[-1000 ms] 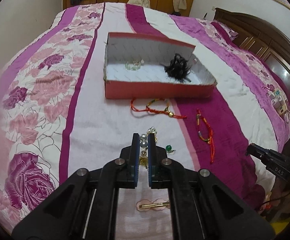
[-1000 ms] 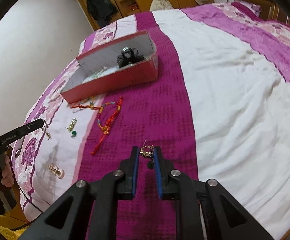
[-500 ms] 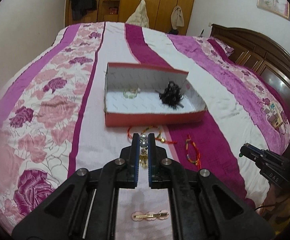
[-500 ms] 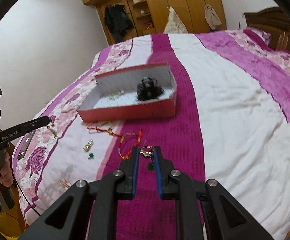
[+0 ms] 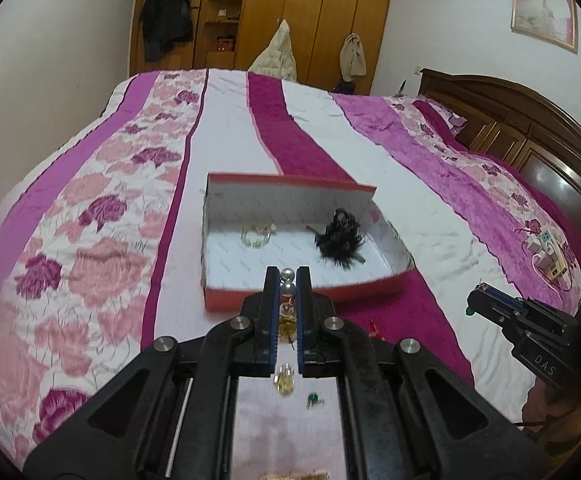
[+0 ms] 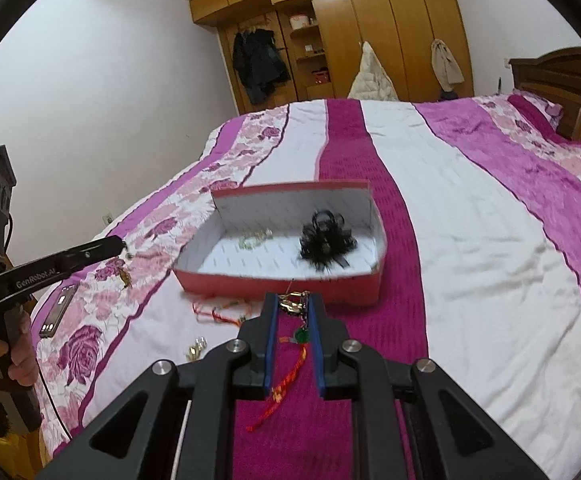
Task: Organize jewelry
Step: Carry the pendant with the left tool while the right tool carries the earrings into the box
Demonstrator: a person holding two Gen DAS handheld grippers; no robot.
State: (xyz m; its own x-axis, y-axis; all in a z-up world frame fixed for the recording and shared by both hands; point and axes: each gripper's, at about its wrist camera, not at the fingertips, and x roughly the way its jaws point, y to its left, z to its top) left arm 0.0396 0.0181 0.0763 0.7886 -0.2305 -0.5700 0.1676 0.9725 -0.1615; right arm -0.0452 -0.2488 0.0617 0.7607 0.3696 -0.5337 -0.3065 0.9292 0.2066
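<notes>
— Where is your pearl earring [image 5: 287, 285]?
— Pinched tight in your left gripper [image 5: 287, 280], up above the red box's [image 5: 302, 298] near wall.
— And your right gripper [image 6: 294, 300]?
— It squeezes a gold earring [image 6: 295, 307], just before the box.

Past the foot of the bed [image 5: 322, 116] with its pink, magenta and white striped floral quilt I see a wooden wardrobe [image 5: 318, 12] against plain white walls, a dark coat [image 5: 166, 20] hanging in its open section, and a carved dark wooden headboard [image 5: 530, 128] to the bed's right under a framed portrait [image 5: 544, 4].
</notes>
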